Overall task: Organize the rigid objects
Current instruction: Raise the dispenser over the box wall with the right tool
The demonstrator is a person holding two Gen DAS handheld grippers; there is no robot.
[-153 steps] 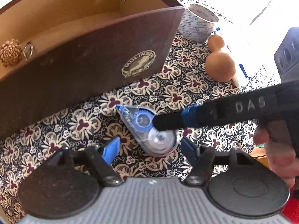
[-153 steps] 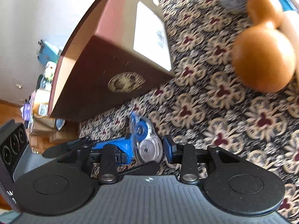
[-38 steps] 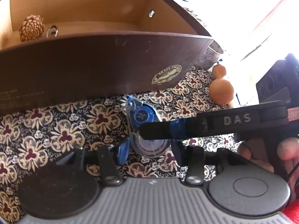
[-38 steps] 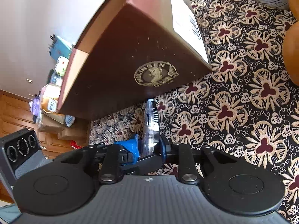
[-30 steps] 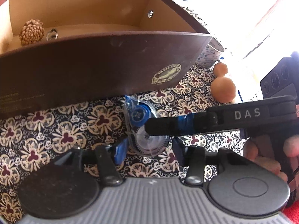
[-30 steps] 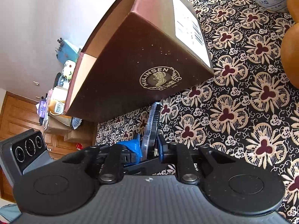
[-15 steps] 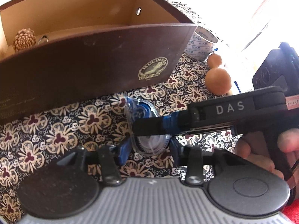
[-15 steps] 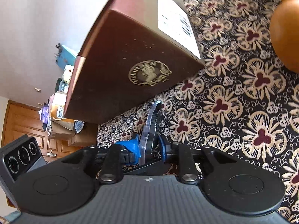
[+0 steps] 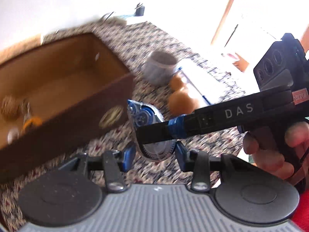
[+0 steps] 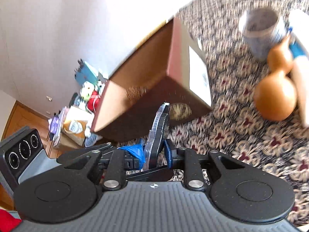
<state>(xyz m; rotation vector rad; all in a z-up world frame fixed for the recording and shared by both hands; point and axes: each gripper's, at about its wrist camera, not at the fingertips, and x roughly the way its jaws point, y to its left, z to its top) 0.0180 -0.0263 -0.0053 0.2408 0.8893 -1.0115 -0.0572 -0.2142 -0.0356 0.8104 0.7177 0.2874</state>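
My right gripper is shut on a clear and blue correction tape dispenser and holds it on edge, lifted above the patterned cloth. In the left wrist view the dispenser hangs in the air with the right gripper's black finger across it. My left gripper is open, its blue pads on either side of the dispenser's lower wheel, not touching. The open brown box lies left and below, with a pine cone and small items inside.
An orange gourd and a blue-white bowl stand on the cloth to the right of the box, beside white papers. Room clutter lies beyond the table's left edge.
Both grippers have risen fast, with blur. The dispenser has gone up with the right gripper and now sits level with the box's rim. The box's inside shows more from above.
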